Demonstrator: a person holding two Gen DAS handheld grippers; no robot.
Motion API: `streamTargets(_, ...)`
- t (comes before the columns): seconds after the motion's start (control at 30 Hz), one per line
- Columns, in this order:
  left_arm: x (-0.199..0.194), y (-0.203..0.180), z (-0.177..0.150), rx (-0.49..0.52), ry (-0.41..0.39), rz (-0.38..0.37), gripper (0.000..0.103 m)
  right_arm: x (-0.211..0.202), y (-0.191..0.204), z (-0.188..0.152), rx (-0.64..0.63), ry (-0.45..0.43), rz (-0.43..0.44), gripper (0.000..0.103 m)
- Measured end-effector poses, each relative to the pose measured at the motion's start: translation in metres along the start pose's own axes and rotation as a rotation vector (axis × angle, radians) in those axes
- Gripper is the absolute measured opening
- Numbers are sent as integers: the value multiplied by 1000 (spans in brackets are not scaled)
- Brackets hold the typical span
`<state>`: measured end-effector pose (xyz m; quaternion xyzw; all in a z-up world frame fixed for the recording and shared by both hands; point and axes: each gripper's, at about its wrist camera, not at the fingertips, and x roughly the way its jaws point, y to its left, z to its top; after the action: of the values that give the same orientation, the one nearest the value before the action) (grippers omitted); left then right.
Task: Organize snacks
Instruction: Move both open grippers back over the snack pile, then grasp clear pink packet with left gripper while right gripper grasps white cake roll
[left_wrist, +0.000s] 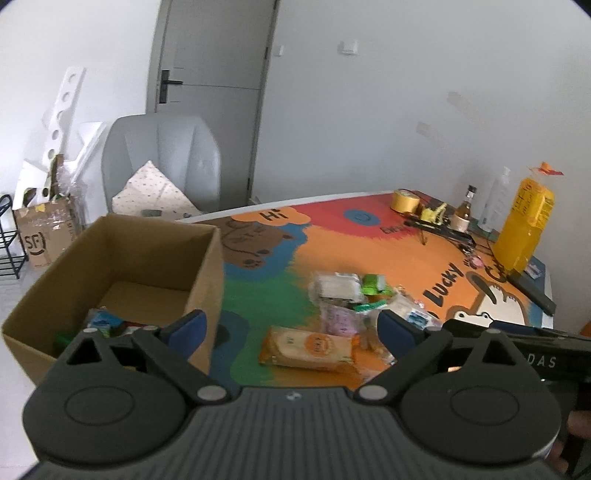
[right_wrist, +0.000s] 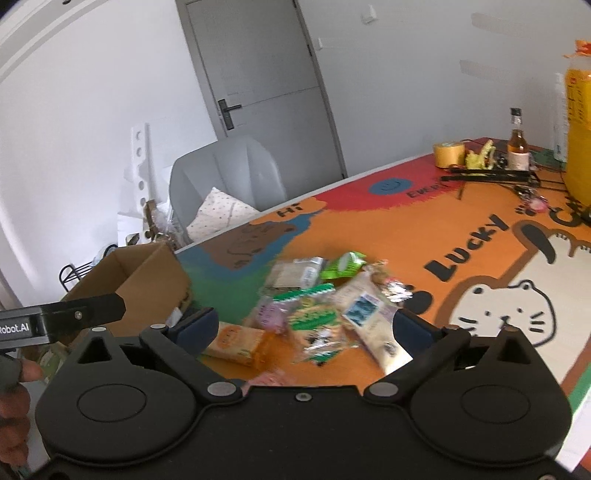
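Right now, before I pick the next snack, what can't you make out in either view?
- Cardboard box contents: left wrist view, left gripper body covers the near packets.
- Snack pile labels: both views, motion-blurred.
- Pink packet: right wrist view, mostly behind right gripper.

the left gripper (left_wrist: 291, 328) is hovering above the near edge of the colourful table mat (left_wrist: 332, 236), its blue-padded fingers (left_wrist: 188, 326) spread wide with nothing between them. a cardboard box (left_wrist: 207, 273) is standing at the left, with some packets lying inside. an orange packet (left_wrist: 308, 349) is lying just beside the box, at the near side of a pile of snacks (left_wrist: 351, 295). a tall yellow bag (left_wrist: 524, 229) is standing at the far right, near a tape roll (left_wrist: 404, 199).
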<state>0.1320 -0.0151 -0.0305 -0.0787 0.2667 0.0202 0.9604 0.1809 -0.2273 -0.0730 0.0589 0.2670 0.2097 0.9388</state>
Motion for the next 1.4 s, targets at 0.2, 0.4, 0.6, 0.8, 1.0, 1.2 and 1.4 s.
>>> streamTargets(0.2,9,-16,-4,25,11,-19,98,2,-17,-7,20,4,-12,103)
streamTargets(0.4,22,-27,-6,42,31,-21,97,7,-31,-12,38,6,-18,102)
streamTargets(0.6,41,-32,-10,39,68,-21,96,15,-46,-13,61,6,-28,91)
streamTargets(0.8,55,-40,-18,44,105,-52,83,25,-55,-13,68,21,-21,77)
streamTargets(1.0,73,-49,-33,43,176,-86,64,38,-57,-14,55,42,-26,75)
streamTargets(1.2,84,-51,-44,37,219,-101,53,48,-54,-11,26,44,-27,75)
streamTargets(1.4,92,-48,-53,18,259,-113,33,61,-55,-19,14,117,-43,38)
